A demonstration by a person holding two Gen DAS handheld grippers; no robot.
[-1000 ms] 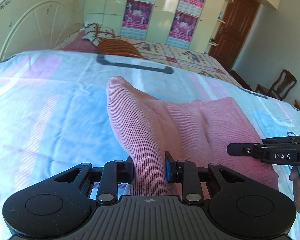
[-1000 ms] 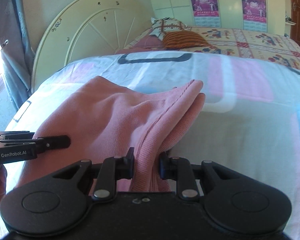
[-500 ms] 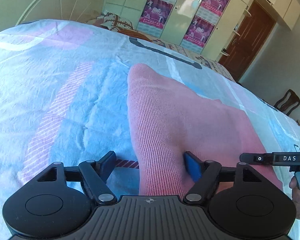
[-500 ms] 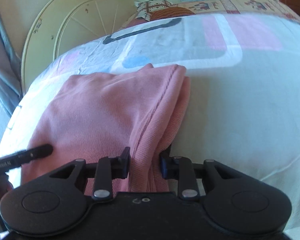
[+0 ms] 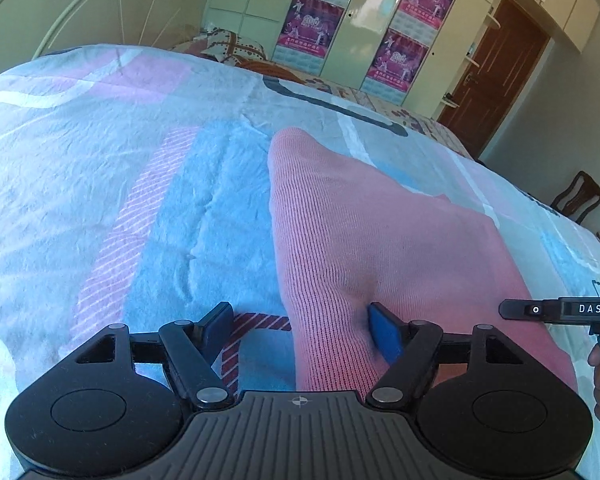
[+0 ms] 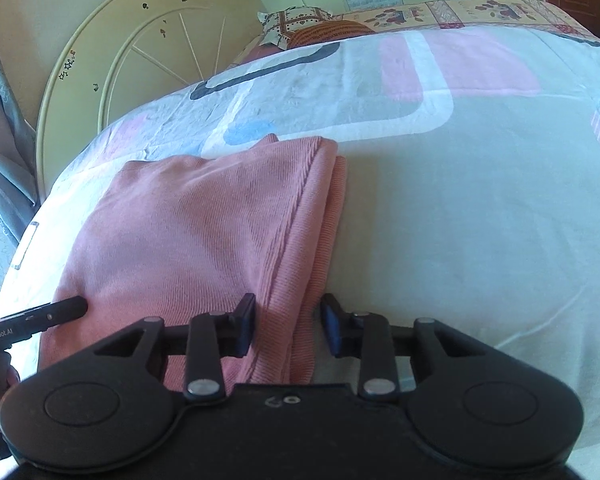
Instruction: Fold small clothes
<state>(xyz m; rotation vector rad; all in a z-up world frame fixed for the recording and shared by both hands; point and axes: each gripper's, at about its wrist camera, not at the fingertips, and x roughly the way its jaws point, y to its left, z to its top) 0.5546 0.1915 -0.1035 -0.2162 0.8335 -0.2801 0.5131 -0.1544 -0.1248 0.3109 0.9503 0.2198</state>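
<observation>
Pink knit garment [image 5: 380,240] folded flat on the bed [image 5: 100,160] - both jaws released, left gripper [image 5: 300,330] and right gripper [image 6: 288,330] each straddling a near-edge corner; long axis runs between them.

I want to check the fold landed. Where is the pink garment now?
The pink garment lies folded on the patterned bedspread, between both open tools: its left edge by the left tool, its stacked right edge at the right tool.

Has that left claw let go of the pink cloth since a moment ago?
Yes. The left claw was clamped on the pink cloth a second ago; now it stands open, its left finger out over the bedsheet, and the cloth lies flat.
</observation>
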